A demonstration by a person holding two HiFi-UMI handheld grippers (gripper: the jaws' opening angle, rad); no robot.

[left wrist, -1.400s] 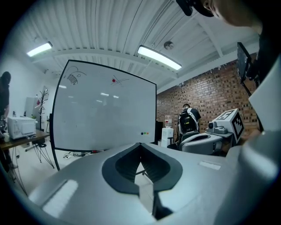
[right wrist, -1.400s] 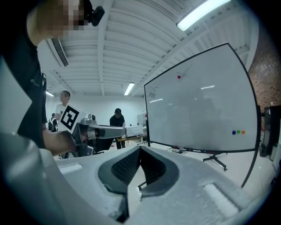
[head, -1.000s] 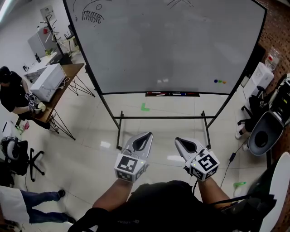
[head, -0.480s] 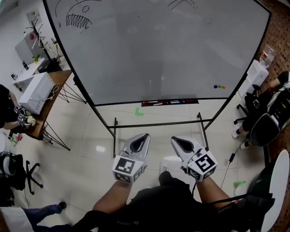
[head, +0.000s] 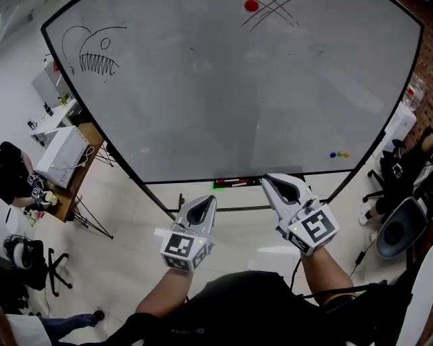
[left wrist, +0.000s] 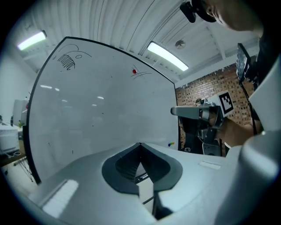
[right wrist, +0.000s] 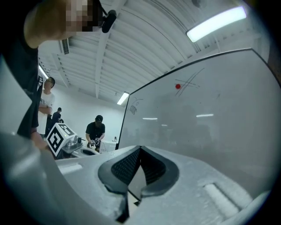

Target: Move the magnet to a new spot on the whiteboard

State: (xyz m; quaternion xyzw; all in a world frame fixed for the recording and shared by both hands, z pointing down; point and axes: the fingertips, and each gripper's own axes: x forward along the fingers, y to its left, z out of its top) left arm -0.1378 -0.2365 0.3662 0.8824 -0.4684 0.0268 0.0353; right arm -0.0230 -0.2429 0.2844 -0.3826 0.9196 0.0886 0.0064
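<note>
A red round magnet (head: 252, 6) sticks near the top of the whiteboard (head: 223, 101), beside some crossed pen lines; it also shows in the left gripper view (left wrist: 134, 71) and the right gripper view (right wrist: 178, 86). My left gripper (head: 205, 201) hangs shut and empty below the board's lower edge. My right gripper (head: 273, 180) is shut and empty too, raised higher, its tips at the board's bottom rail. Both are far below the magnet.
A fish drawing (head: 95, 53) fills the board's upper left. Small coloured magnets (head: 339, 155) sit at its lower right, markers (head: 237, 182) on the tray. A desk with a white box (head: 57, 156) and a person (head: 13, 176) stand left; chairs (head: 396, 226) right.
The view has tilted up, so the red magnet now shows at the top. My right gripper has risen toward the board's bottom edge; the left has stayed low.
</note>
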